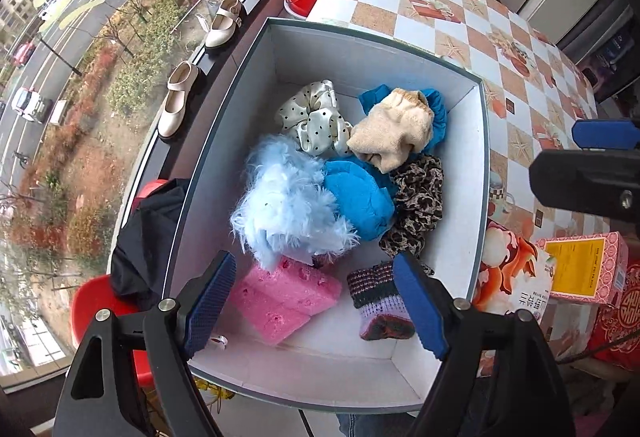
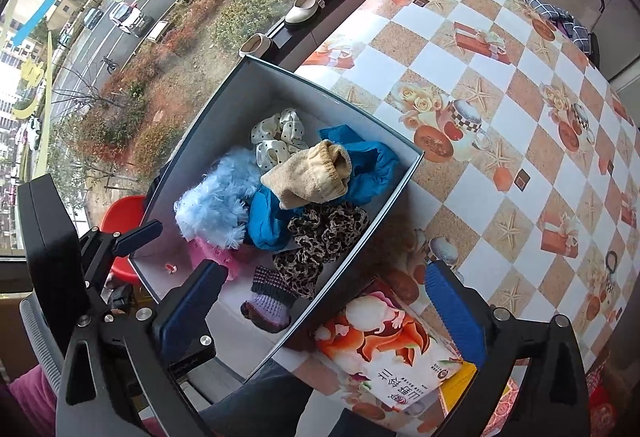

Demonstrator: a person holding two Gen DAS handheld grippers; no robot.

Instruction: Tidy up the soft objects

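Box [image 1: 478,173]: soft items pooled inside so they stay contained
Contents: fluffy blue piece [image 1: 286,203], beige sock [image 1: 394,129], leopard scrunchie [image 1: 418,203], pink sponge [image 1: 284,297] (all touching or overlapping)
Left gripper [image 1: 316,309]: jaws apart, empty, hovering above the box's near end
Right gripper [image 2: 320,313]: spread wide, empty, over the box rim and a printed packet [image 2: 380,353]

left gripper [image 1: 316,307] agape, right gripper [image 2: 320,311] agape

The right gripper [image 2: 324,311] hangs with jaws wide apart and empty. Between them lie the box [image 2: 404,173] corner and a printed packet [image 2: 384,349]. Ahead of the left jaw, inside the box, sit a knit piece [image 2: 268,301], leopard scrunchie [image 2: 320,241] and beige sock [image 2: 312,177].
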